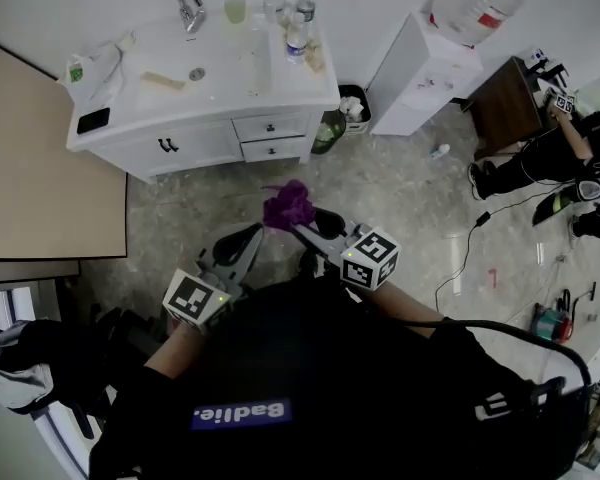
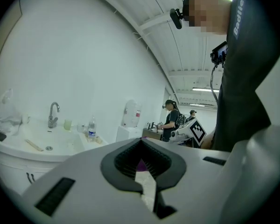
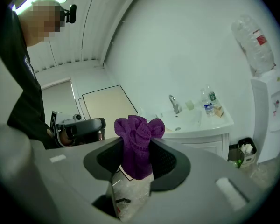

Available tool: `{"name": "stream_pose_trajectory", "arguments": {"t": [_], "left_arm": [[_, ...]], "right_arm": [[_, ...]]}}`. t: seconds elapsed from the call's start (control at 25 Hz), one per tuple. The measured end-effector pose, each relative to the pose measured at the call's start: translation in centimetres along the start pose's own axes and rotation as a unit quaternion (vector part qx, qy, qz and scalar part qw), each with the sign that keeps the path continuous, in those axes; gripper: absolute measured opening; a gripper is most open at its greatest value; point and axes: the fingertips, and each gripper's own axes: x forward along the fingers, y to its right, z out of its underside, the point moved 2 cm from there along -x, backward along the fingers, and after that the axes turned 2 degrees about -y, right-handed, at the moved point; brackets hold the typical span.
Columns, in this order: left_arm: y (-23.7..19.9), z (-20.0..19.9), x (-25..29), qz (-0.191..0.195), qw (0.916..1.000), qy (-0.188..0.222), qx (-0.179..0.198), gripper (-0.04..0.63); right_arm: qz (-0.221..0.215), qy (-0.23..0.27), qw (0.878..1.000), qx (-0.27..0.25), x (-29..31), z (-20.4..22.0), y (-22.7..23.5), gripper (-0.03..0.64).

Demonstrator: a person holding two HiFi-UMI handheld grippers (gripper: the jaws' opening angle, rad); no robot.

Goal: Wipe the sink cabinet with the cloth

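Observation:
The white sink cabinet stands against the far wall, well ahead of both grippers; it also shows in the left gripper view and the right gripper view. A bunched purple cloth sticks up from my right gripper, which is shut on it above the floor. My left gripper hangs just left of the cloth with its jaws together. A sliver of purple cloth shows through their gap, and nothing is clearly gripped.
On the cabinet top are a faucet, water bottles, a cup and a black phone. A bin and a white water dispenser stand to its right. A beige panel lies left. Another person and cables are at right.

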Motion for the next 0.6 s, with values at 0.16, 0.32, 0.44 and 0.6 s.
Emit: {"name": "stream_pose_trajectory", "arguments": {"t": [0.16, 0.32, 0.44, 0.6], "left_arm": [[-1.9, -1.2, 3.6, -0.041, 0.9991, 0.006, 0.001, 0.002], [-3.5, -1.9, 5.6, -0.066, 0.9978, 0.000, -0.001, 0.002], [-4.6, -1.1, 5.8, -0.070, 0.9973, -0.012, -0.020, 0.002], [-7.5, -0.1, 5.8, -0.063, 0.9974, -0.018, -0.029, 0.002]], "right_arm": [[-0.021, -0.013, 1.000, 0.001, 0.4, -1.3, 4.9, 0.155], [-0.033, -0.032, 0.999, 0.009, 2.1, -1.8, 8.0, 0.155], [-0.042, -0.042, 0.998, 0.015, 3.6, -1.6, 8.3, 0.155], [-0.030, -0.057, 0.998, 0.020, 6.2, -1.0, 9.3, 0.155]]}}
